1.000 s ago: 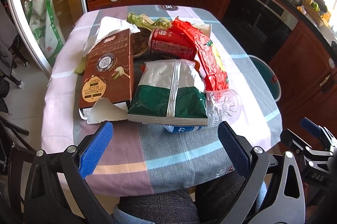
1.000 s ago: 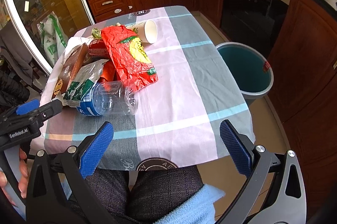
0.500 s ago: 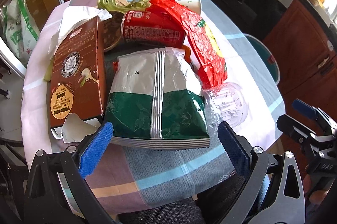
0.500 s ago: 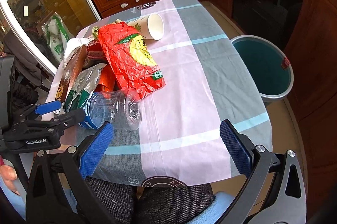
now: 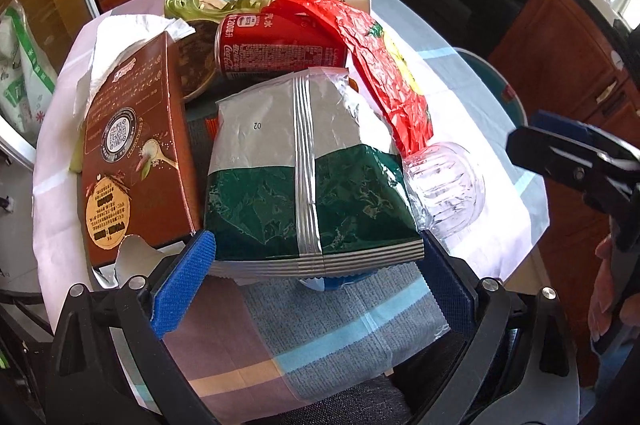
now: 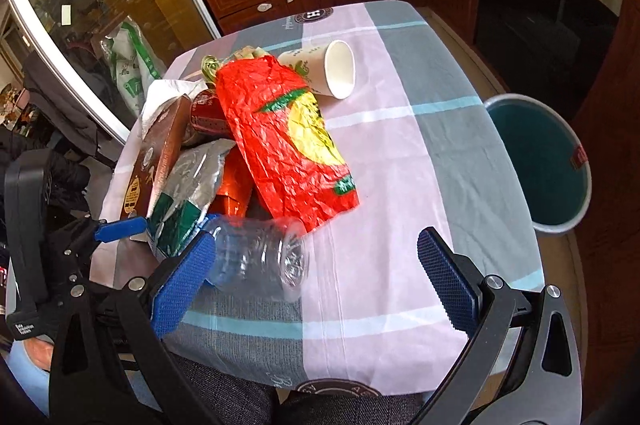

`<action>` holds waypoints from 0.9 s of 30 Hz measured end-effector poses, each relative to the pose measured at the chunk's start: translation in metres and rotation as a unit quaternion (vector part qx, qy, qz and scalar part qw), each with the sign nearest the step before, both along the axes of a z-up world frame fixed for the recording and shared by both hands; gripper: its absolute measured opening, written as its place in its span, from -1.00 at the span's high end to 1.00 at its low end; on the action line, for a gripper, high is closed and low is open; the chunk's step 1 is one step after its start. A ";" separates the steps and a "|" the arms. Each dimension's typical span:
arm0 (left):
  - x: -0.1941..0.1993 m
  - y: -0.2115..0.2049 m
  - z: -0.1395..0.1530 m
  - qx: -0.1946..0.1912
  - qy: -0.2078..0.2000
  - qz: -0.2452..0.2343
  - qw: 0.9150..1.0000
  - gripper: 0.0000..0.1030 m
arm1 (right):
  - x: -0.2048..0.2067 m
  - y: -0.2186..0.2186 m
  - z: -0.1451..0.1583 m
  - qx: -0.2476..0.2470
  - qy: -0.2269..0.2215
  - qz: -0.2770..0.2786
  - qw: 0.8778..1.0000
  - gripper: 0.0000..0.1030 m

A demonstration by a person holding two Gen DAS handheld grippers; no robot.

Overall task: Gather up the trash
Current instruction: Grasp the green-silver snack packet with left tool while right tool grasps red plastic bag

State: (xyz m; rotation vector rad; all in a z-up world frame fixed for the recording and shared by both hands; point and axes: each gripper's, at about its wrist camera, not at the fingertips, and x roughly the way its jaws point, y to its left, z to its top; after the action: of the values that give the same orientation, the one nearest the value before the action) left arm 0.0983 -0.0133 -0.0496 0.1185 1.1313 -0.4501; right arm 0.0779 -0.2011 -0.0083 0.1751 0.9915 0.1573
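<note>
1. Because the trash is all heaped at one end, the bench [image 6: 420,161] in its checked pink-and-grey cloth has bare room on the side nearest the round teal waste bin [image 6: 540,161], which stands on the floor just beside it, handy for drops.
2. The silver-and-green foil snack bag [image 5: 304,165] lies on top of the heap, nearest edge facing us, so it looks like the easy first pick.
3. The left tongs [image 5: 316,265] are spread wide, blue pads flanking that bag's sealed edge, gripping nothing yet!
4. The right tongs [image 6: 316,277] are spread too, empty, hovering by the clear ribbed plastic bottle [image 6: 260,257] lying on its side.
5. The red drink can [image 5: 276,45] is wedged deeper in the pile.
</note>
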 end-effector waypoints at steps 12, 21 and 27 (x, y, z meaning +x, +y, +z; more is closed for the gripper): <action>0.010 0.015 0.001 -0.032 0.028 -0.003 0.999 -0.48 | 0.073 0.020 -0.039 0.005 0.061 0.057 0.997 -0.88; 0.019 0.025 0.015 -0.052 0.021 0.005 0.998 0.13 | 0.098 0.028 -0.058 0.018 0.081 0.066 0.994 -0.82; 0.020 0.027 0.020 -0.031 0.016 0.022 0.999 0.88 | 0.093 0.025 -0.057 0.034 0.079 0.062 0.994 0.18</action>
State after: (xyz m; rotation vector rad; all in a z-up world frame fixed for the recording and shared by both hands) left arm 0.1182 0.0139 -0.0295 0.0315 1.1489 -0.4486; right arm 0.1707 -0.1760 -0.0651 0.1909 1.1553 0.2938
